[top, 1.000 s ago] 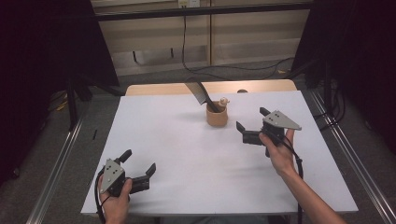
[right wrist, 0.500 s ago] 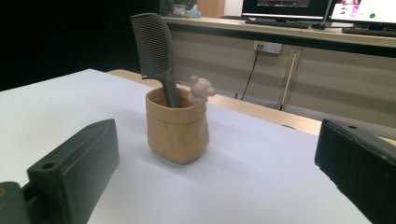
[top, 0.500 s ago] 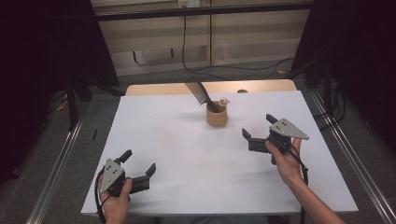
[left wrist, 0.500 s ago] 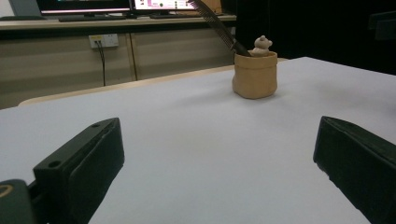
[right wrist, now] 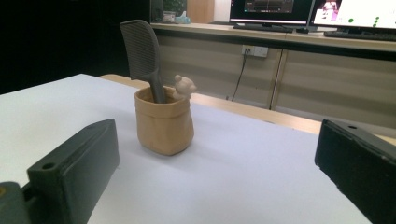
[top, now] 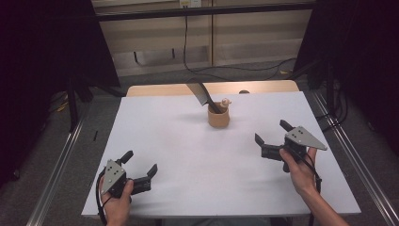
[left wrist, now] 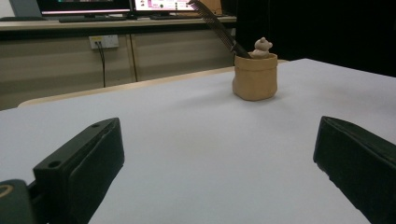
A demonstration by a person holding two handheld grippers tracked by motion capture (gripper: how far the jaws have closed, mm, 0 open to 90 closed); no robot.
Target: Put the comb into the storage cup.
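Observation:
A small tan pot (top: 219, 117) stands on the white table (top: 188, 141) near its far middle. A dark comb (top: 201, 94) leans out of it to the left, and a little tan bear figure (top: 226, 101) sits on its rim. The pot (right wrist: 164, 125), comb (right wrist: 141, 53) and bear (right wrist: 184, 87) are close in the right gripper view. From the left gripper view the pot (left wrist: 255, 76) is farther off. My right gripper (top: 273, 136) is open at the right, nothing between its jaws. At the near left my left gripper (top: 139, 165) rests open and empty.
A wooden strip (top: 160, 89) runs along the table's far edge. Cables (top: 221, 70) lie on the floor beyond it. Metal rails (top: 56, 165) flank both table sides. Monitors (right wrist: 355, 14) stand on a bench at the back.
My right gripper has drawn back from the pot, toward the near right of the table, and come lower. The left gripper has stayed put.

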